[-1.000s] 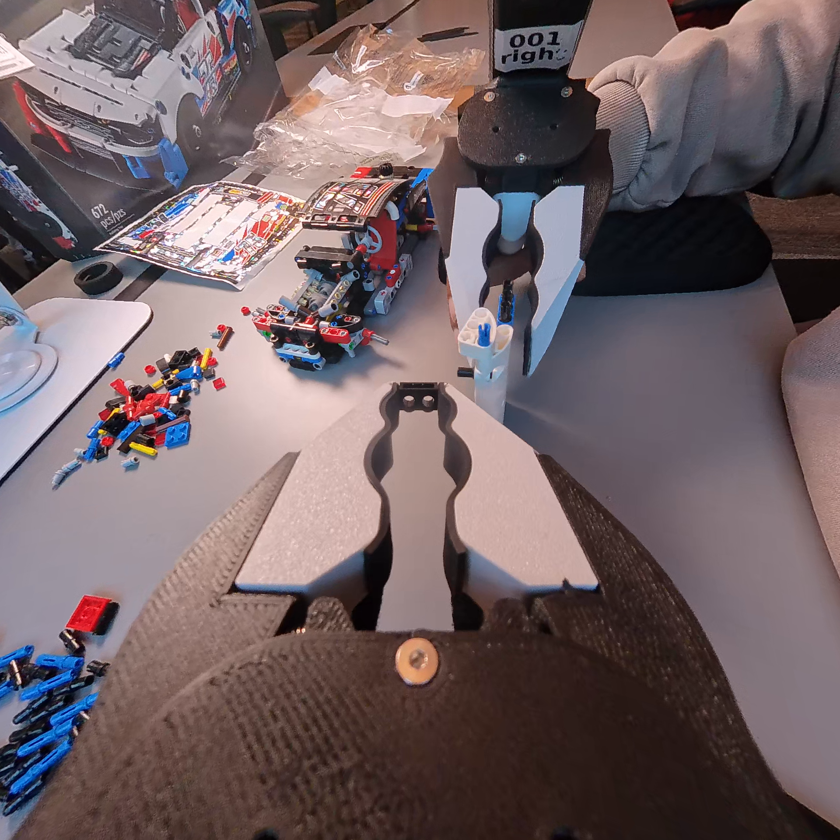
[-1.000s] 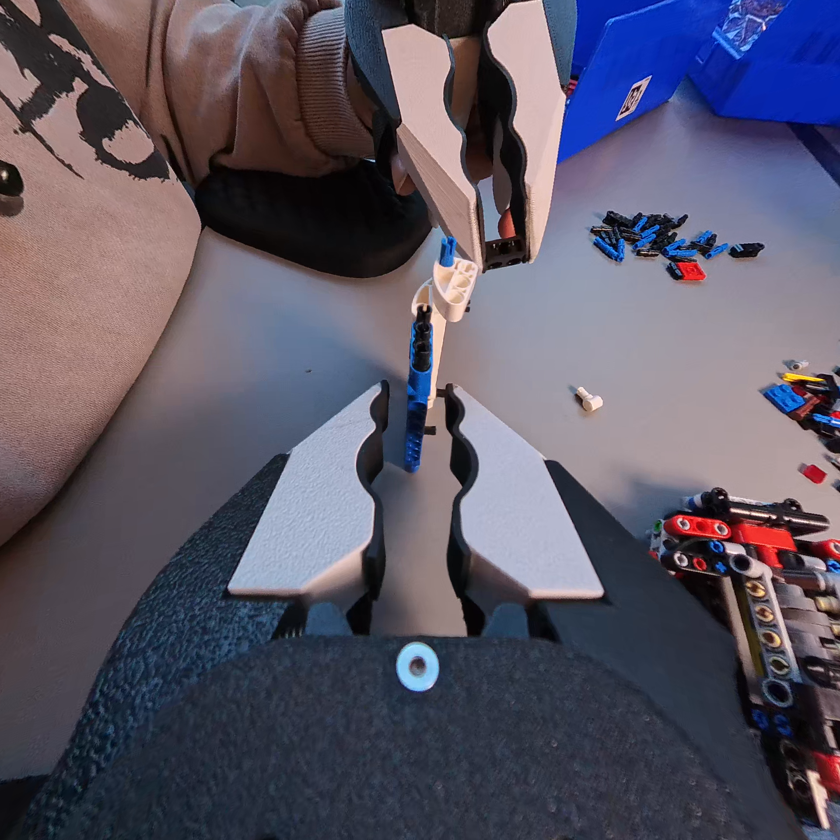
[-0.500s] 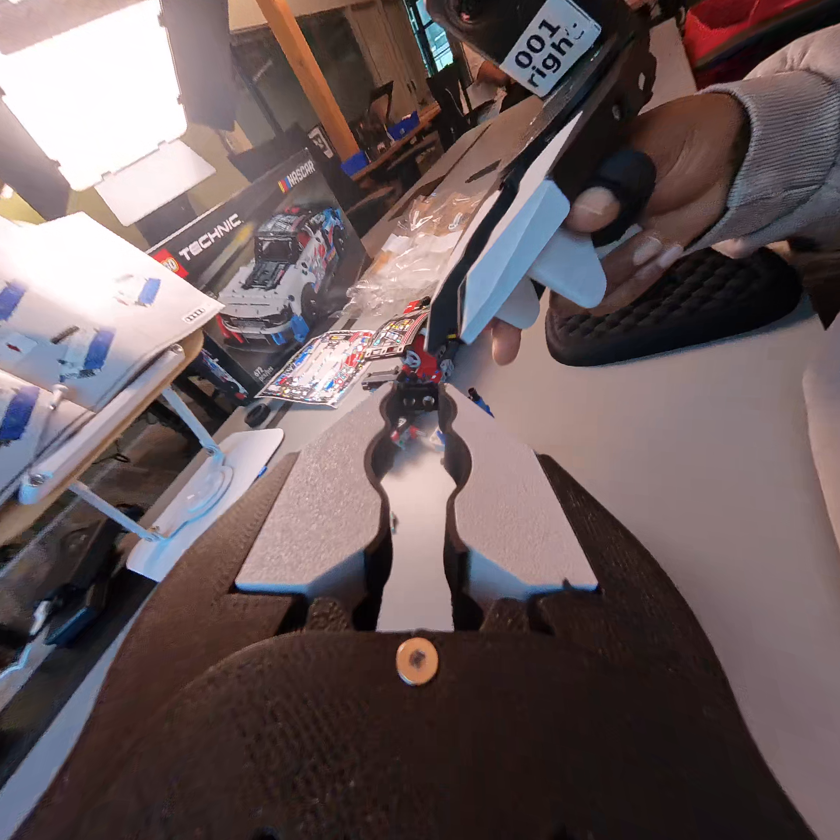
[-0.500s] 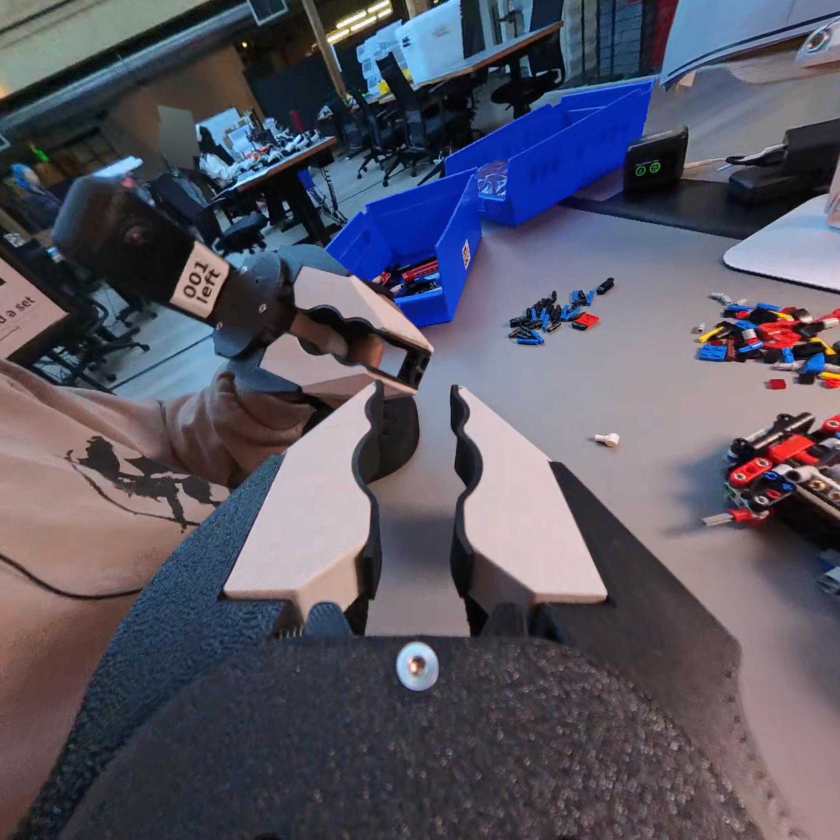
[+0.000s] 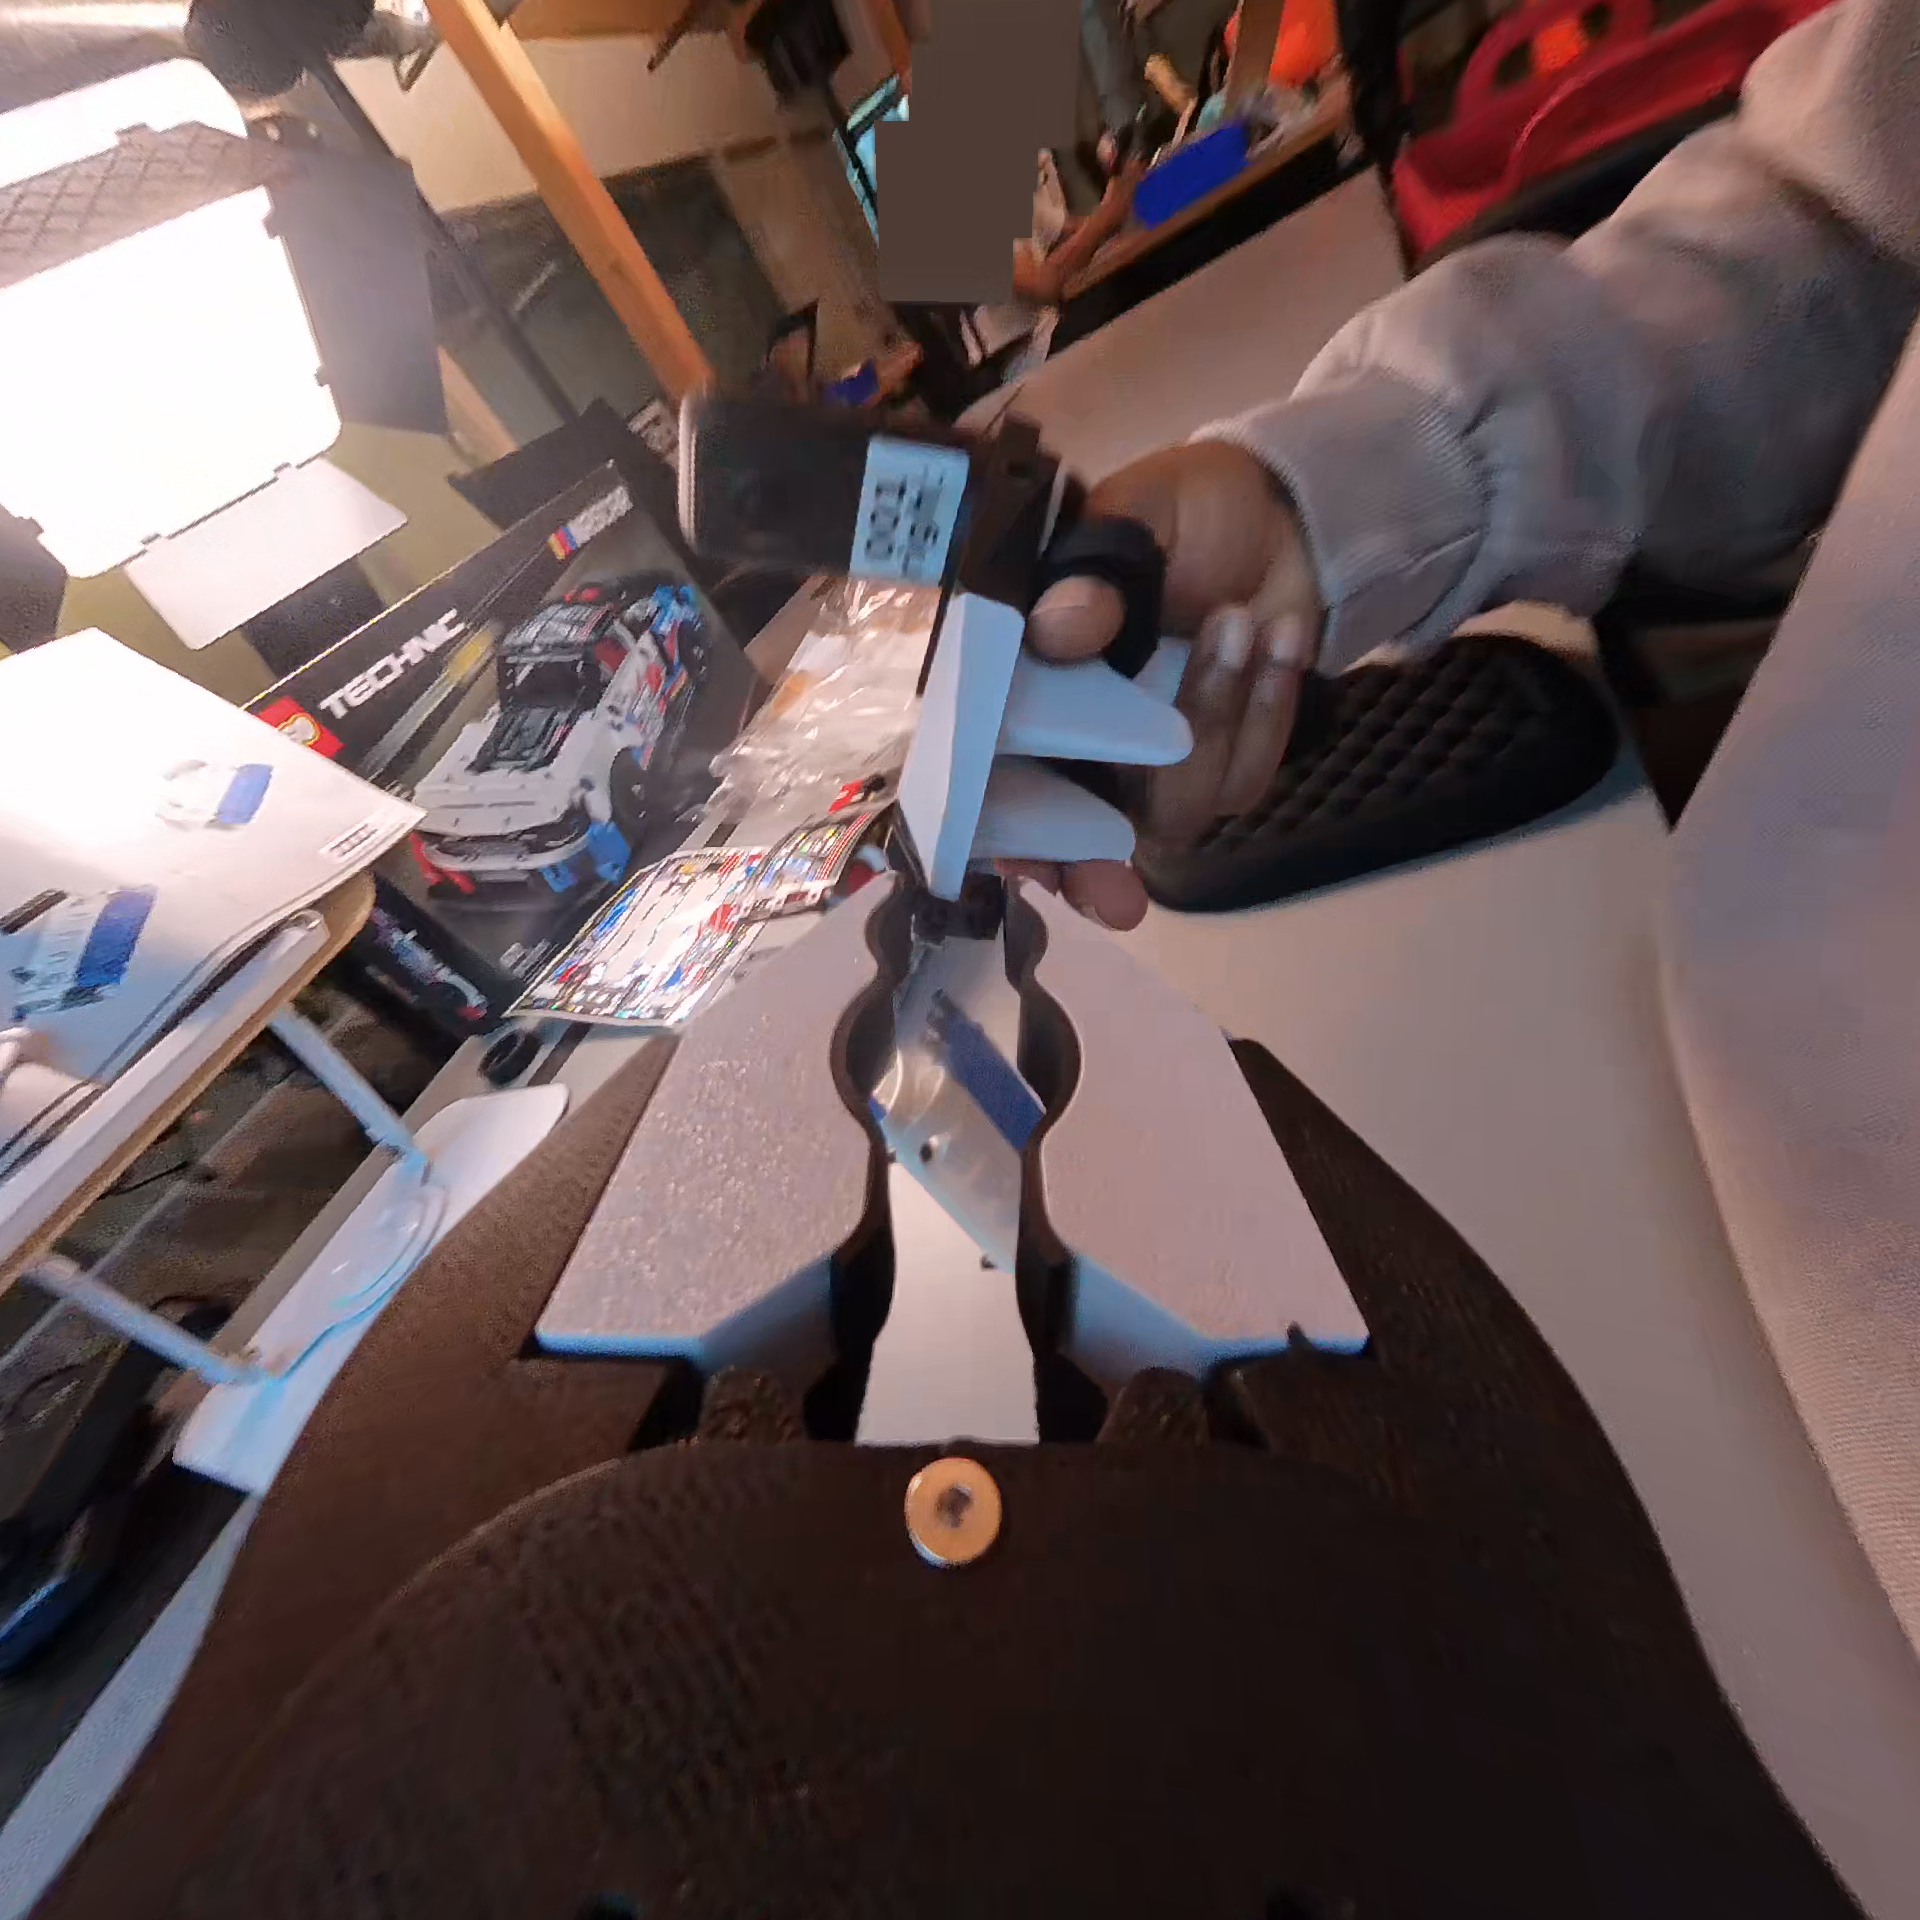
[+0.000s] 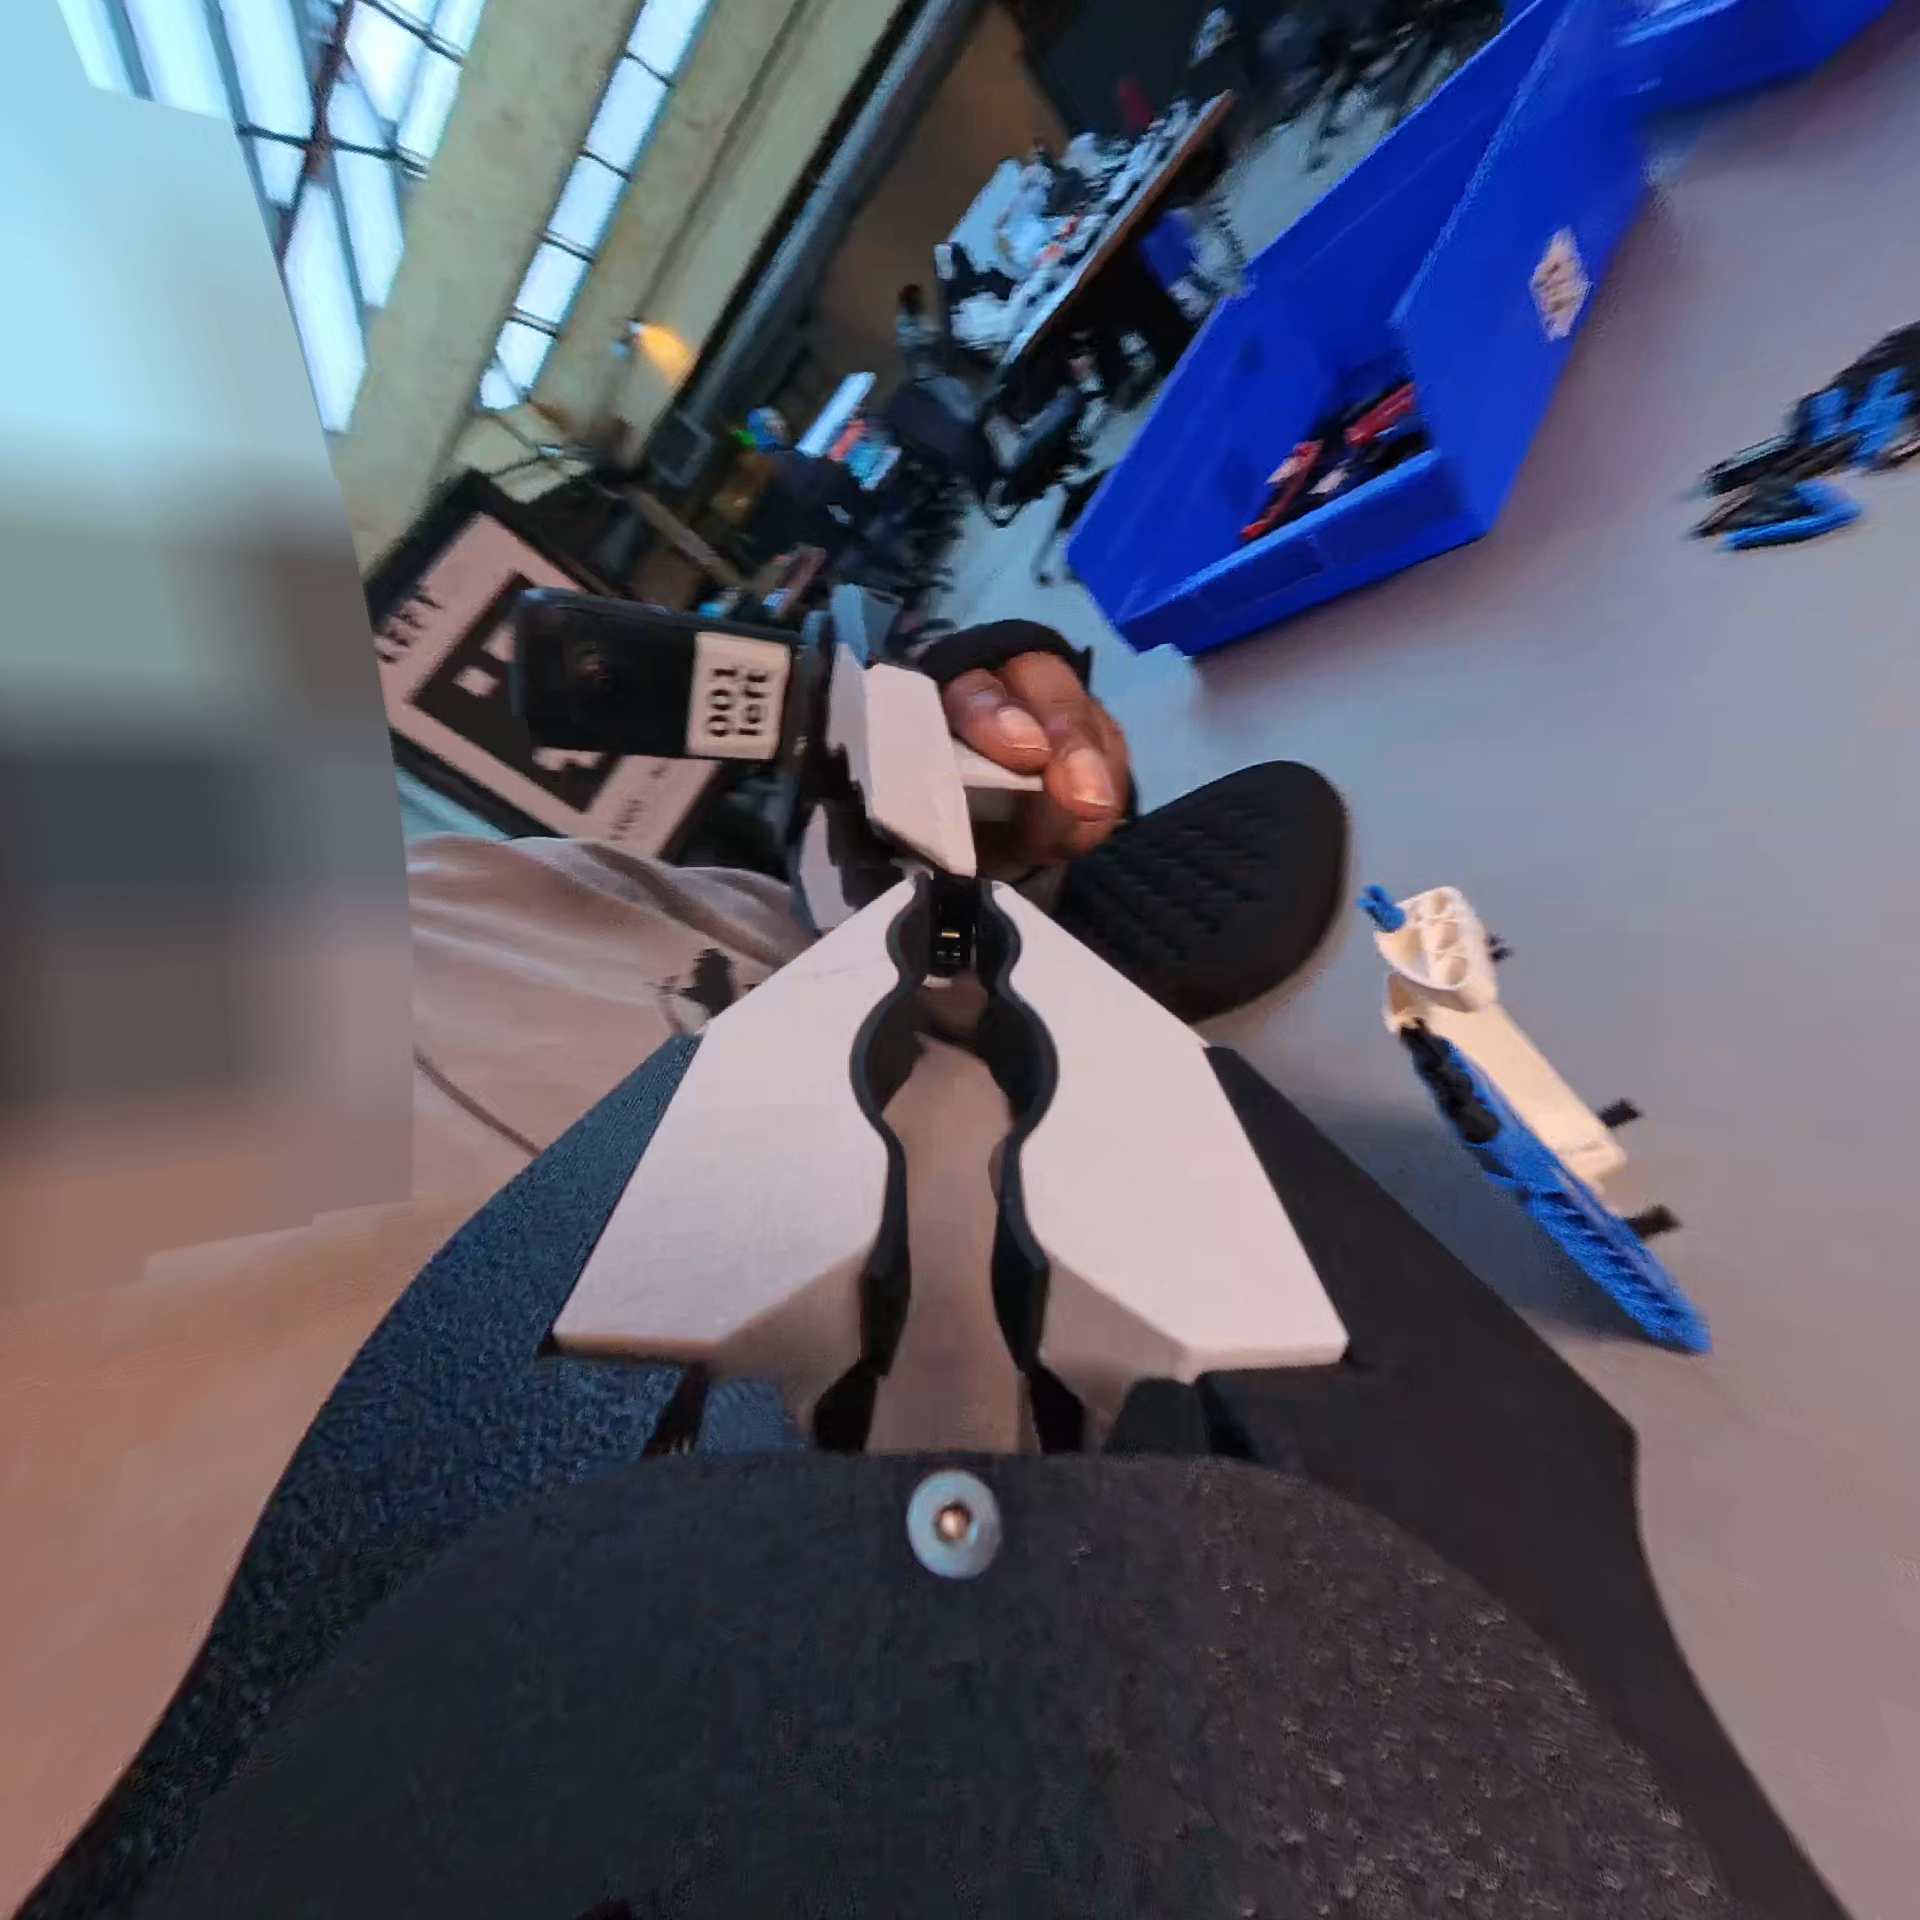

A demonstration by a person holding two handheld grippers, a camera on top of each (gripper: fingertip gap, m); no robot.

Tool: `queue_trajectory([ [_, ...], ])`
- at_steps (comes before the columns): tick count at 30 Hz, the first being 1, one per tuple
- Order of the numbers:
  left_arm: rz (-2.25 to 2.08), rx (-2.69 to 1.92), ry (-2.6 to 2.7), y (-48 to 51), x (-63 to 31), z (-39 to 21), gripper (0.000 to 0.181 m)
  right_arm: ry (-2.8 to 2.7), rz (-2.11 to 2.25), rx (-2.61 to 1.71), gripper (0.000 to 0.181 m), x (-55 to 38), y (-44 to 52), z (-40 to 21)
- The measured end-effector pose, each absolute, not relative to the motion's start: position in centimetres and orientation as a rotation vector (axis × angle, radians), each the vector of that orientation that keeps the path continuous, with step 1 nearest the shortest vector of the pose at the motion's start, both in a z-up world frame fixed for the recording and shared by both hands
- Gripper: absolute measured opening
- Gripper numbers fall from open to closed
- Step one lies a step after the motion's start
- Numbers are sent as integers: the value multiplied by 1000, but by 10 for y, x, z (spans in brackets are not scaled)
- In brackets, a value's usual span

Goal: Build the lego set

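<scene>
My left gripper (image 5: 951,920) is shut on a small black Lego piece (image 5: 964,916) and holds it in the air. My right gripper (image 6: 948,920) meets it tip to tip, and its jaws are closed on the same black piece (image 6: 948,940). The right gripper's white finger (image 5: 961,727) comes down onto the piece in the left wrist view. The left gripper's finger (image 6: 914,769) shows in the right wrist view. A white and blue Lego assembly (image 6: 1507,1091) lies on the grey table (image 6: 1558,727), to the right of and below the grippers. Part of it shows between my left fingers (image 5: 977,1081).
Blue bins (image 6: 1299,488) and a pile of blue and black pieces (image 6: 1808,457) are at the far side. A black wrist rest (image 5: 1403,769) lies under the right hand. The set's box (image 5: 540,707), a sticker sheet (image 5: 665,935), plastic bags (image 5: 831,707) and a booklet on a stand (image 5: 156,810) are to the left.
The right gripper let go of the white and blue assembly, which now lies on the table. Both grippers rose and tilted. The right gripper closed on the black piece that the left holds.
</scene>
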State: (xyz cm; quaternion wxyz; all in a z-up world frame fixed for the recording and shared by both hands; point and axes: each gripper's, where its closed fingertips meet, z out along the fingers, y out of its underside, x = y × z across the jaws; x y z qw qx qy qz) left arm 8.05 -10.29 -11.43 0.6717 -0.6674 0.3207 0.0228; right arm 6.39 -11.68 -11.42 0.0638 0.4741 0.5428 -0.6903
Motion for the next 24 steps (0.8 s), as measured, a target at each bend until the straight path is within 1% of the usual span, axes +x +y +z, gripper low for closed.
queue_trajectory([
  [1, -4, -1478, 720, -106, 84, -110, 15, 1545, -2078, 1345, 5, 69, -119, -108],
  [5, -122, -1406, 725, -115, 94, -97, 16, 1426, -2072, 1167, 5, 79, -129, -95],
  [9, 20, -1406, 679, -108, 84, -97, 14, 1423, -2119, 1220, 6, 69, -122, -96],
  [10, 76, -1415, 660, -105, 79, -98, 15, 1453, -2151, 1277, 11, 64, -117, -98],
  [12, 179, -1446, 630, -101, 70, -102, 14, 1638, -2214, 1409, 18, 58, -107, -103],
  [15, 272, -1497, 618, -95, 63, -112, 15, 2002, -2236, 1567, 20, 57, -102, -105],
  [19, 388, -1537, 634, -87, 59, -123, 15, 2323, -2005, 1772, 20, 51, -98, -123],
  [24, 524, -1566, 682, -81, 56, -133, 15, 2566, -1805, 1844, 10, 44, -94, -136],
])
